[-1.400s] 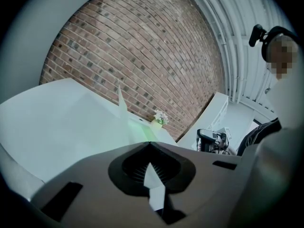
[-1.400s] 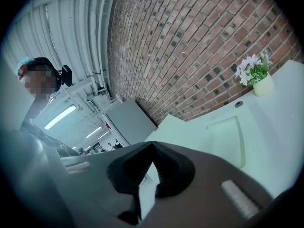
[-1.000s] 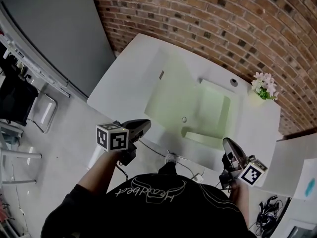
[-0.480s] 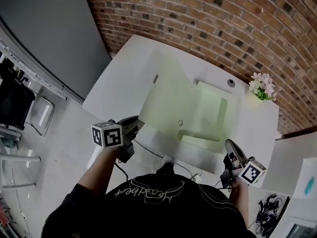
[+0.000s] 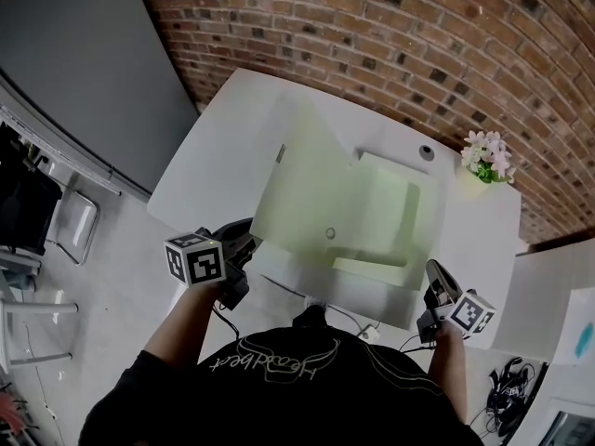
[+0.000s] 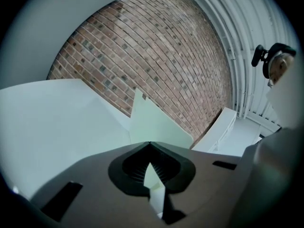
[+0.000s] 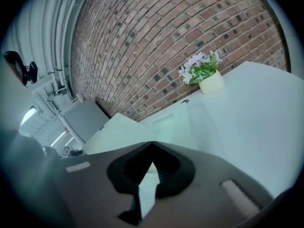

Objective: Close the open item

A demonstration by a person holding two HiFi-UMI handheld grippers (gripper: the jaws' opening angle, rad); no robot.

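Note:
A white cabinet (image 5: 232, 119) stands against the brick wall with its pale green door panel (image 5: 307, 189) swung out toward me. Beside the panel, the pale green inside (image 5: 395, 207) lies open. A small round knob (image 5: 330, 233) shows on the panel. The same panel (image 6: 154, 122) rises ahead in the left gripper view. My left gripper (image 5: 244, 233) hangs just off the cabinet's near left edge, shut and empty. My right gripper (image 5: 437, 277) sits at the near right edge, also shut with nothing in it. The left gripper (image 6: 150, 144) and right gripper (image 7: 152, 144) show tips meeting.
A small pot of white flowers (image 5: 485, 161) stands on the cabinet's far right top, also seen as the flower pot (image 7: 204, 72). A round fitting (image 5: 426, 152) lies near it. A metal chair (image 5: 70, 221) stands at left; cables (image 5: 372, 328) trail on the floor by my feet.
The left gripper has drawn back and to the left, away from the door panel's edge. The right gripper has barely moved. The view has shifted slightly over the cabinet.

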